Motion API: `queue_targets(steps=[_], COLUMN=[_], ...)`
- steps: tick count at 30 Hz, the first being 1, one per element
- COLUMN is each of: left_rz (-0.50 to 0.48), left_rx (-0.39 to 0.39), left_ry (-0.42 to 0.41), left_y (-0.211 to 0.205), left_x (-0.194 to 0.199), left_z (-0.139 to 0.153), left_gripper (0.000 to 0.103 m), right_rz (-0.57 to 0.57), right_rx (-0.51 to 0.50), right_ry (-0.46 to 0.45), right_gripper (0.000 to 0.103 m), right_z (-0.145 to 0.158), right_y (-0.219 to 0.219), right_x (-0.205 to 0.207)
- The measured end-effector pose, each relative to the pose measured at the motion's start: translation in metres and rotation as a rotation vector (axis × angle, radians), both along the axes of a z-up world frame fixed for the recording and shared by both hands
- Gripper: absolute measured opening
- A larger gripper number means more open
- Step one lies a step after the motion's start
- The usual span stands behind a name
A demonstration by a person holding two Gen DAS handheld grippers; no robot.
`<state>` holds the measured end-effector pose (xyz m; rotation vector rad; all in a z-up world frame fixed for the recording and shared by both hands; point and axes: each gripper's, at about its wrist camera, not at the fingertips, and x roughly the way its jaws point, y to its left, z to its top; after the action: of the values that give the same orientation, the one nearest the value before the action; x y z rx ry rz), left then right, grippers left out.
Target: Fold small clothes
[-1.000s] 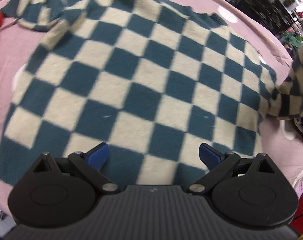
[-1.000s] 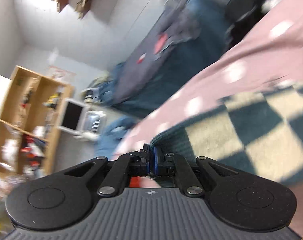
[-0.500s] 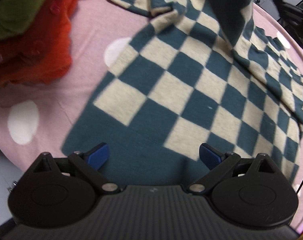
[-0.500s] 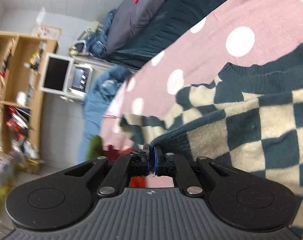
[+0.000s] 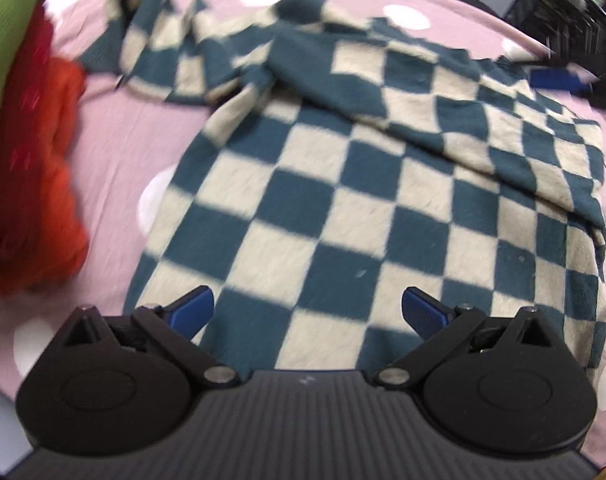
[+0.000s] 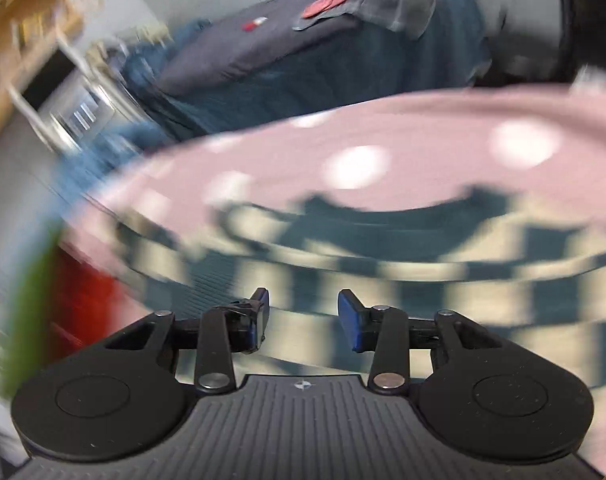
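On the pink dotted bench (image 5: 135, 128), your right gripper (image 6: 303, 316) is opening and has dropped the checkered sweater (image 5: 343, 200), sleeve now folded across; your left gripper (image 5: 307, 312) stays open.

Bright, even indoor light in both views. The left wrist view is fairly sharp on the checked sweater (image 5: 343, 208), blurring toward the red cloth (image 5: 31, 184) at left. The right wrist view smears heavily all over. Fisheye bending curves every edge.
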<state>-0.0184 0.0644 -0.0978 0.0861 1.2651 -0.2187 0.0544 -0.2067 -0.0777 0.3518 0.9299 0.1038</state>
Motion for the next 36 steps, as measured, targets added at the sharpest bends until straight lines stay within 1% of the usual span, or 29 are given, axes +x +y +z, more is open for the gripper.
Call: queue_targets(steps=[1, 2, 3, 4, 7, 8, 9, 12, 16, 18, 21, 24, 26, 28, 30, 31, 34, 36], left_rz=[-0.015, -0.028, -0.04, -0.052, -0.082, -0.09, -0.094, -0.088, -0.037, -0.007, 0.033, 0.112, 0.195, 0.289, 0.337, 0.345, 0.345, 0.346], left_rx=[0.003, 0.006, 0.009, 0.011, 0.026, 0.033, 0.038, 0.049, 0.049, 0.044, 0.065, 0.093, 0.105, 0.095, 0.083, 0.103, 0.212, 0.25], left_ry=[-0.007, -0.01, -0.008, -0.004, 0.002, 0.006, 0.008, 0.0, -0.021, -0.048, -0.098, -0.177, -0.233, -0.274, -0.291, -0.292, -0.301, -0.299], left_y=[-0.005, -0.011, -0.016, -0.02, -0.032, -0.035, -0.038, -0.039, -0.026, -0.014, 0.004, 0.024, 0.039, 0.052, 0.059, 0.06, 0.059, 0.06], left_x=[0.002, 0.005, 0.008, 0.011, 0.015, 0.016, 0.016, 0.018, 0.025, 0.036, 0.06, 0.093, 0.118, 0.144, 0.168, 0.181, 0.216, 0.237], left_z=[0.0, 0.0, 0.0, -0.001, -0.001, -0.001, -0.001, 0.001, 0.007, 0.013, 0.024, 0.04, 0.051, 0.057, 0.055, 0.052, 0.04, 0.032], left_gripper=[0.102, 0.102, 0.102, 0.102, 0.102, 0.102, 0.102, 0.103, 0.103, 0.103, 0.103, 0.103, 0.103, 0.103, 0.103, 0.103, 0.103, 0.103], right_rz=[0.002, 0.003, -0.003, -0.019, -0.062, -0.076, -0.09, -0.1, -0.115, -0.107, -0.071, -0.042, -0.041, -0.048, -0.044, -0.041, -0.031, -0.024], right_rx=[-0.101, -0.179, -0.222, -0.231, -0.198, -0.182, -0.168, -0.15, -0.127, -0.115, -0.089, -0.043, 0.017, 0.08, 0.103, 0.099, 0.094, 0.089], right_ry=[0.013, 0.038, 0.07, 0.11, 0.244, 0.222, 0.205, 0.223, 0.21, 0.204, 0.217, 0.224, 0.25, 0.267, 0.273, 0.272, 0.275, 0.272], right_gripper=[0.055, 0.053, 0.053, 0.053, 0.053, 0.054, 0.059, 0.07, 0.085, 0.103, 0.103, 0.103, 0.103, 0.103, 0.103, 0.103, 0.103, 0.103], right_z=[-0.006, -0.014, -0.023, -0.034, -0.063, -0.065, -0.064, -0.059, -0.042, -0.033, -0.029, -0.032, -0.036, -0.039, -0.041, -0.04, -0.038, -0.035], right_y=[-0.003, -0.007, -0.013, -0.021, -0.043, -0.046, -0.048, -0.049, -0.042, -0.038, -0.029, -0.024, -0.022, -0.02, -0.017, -0.014, -0.01, -0.009], right_x=[-0.008, -0.014, -0.02, -0.025, -0.033, -0.037, -0.04, -0.038, -0.037, -0.042, -0.047, -0.058, -0.067, -0.076, -0.084, -0.087, -0.09, -0.09])
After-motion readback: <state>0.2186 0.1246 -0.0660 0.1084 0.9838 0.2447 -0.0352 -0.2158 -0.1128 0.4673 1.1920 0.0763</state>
